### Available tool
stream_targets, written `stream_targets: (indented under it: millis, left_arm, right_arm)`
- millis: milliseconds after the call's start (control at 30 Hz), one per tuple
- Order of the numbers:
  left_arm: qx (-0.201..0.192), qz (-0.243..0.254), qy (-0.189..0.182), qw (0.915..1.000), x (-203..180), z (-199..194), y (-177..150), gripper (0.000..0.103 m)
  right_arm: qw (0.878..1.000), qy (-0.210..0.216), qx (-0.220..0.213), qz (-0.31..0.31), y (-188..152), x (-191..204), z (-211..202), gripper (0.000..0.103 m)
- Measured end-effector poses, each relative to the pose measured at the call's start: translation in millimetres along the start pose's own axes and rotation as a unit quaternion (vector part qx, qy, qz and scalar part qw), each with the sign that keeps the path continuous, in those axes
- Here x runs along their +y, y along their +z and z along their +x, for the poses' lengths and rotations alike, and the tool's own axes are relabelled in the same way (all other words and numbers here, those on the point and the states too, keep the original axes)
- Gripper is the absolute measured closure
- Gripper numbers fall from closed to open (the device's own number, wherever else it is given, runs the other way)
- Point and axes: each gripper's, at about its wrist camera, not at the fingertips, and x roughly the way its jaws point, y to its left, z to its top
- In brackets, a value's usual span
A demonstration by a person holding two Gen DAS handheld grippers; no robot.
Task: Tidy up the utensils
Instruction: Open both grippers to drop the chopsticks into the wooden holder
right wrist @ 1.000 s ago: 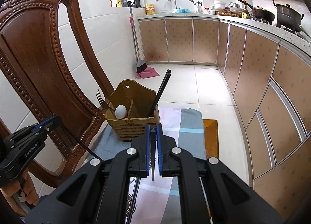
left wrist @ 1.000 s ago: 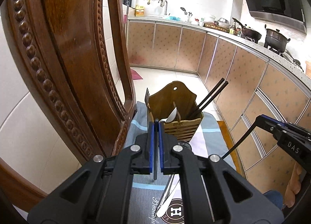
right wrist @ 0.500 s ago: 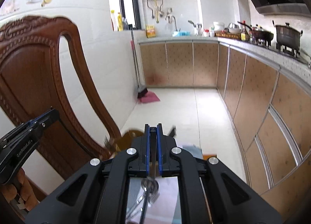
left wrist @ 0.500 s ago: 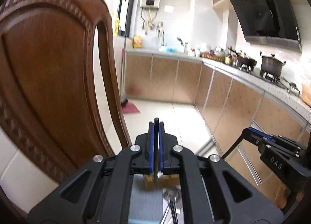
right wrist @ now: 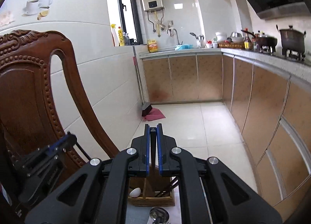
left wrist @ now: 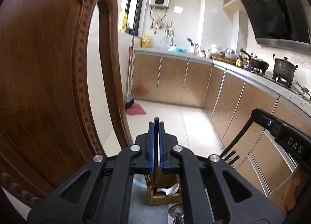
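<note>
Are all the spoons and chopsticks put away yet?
Not yet. The wooden holder already has a white spoon and dark chopsticks inside. The left gripper and the right gripper each clamp a dark chopstick. A metal spoon lies on the cloth in front of the holder, waiting.

The wooden utensil holder [right wrist: 153, 194] stands upright low in the right wrist view, slatted on its front, with a divider splitting it into compartments. In its left compartment a white spoon [right wrist: 135, 192] leans, bowl up; in the right compartment dark chopsticks [right wrist: 167, 188] lean toward the right wall. Just in front of the holder lies a metal spoon [right wrist: 158, 214], bowl toward it (its handle runs out of sight). Two thin black sticks, one [left wrist: 156, 154] upright above the holder, the other [right wrist: 153, 148] likewise, look like chopsticks.
</note>
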Motion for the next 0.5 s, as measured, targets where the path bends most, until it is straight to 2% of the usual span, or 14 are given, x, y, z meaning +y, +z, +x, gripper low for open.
stream_targets:
  millis: [233,500]
  left_arm:
    - [0.017,-0.007,0.004,0.9998,6.9,26.4,-23.0,0.098]
    - [0.052,-0.018,0.003,0.9985,15.8,42.2,-58.3,0.098]
  right_arm:
    - [1.0,0.002,0.028,0.013,-28.3,-7.4,33.9,0.095]
    - [0.998,-0.008,0.068,0.005,-62.1,-11.4,50.1,0.095]
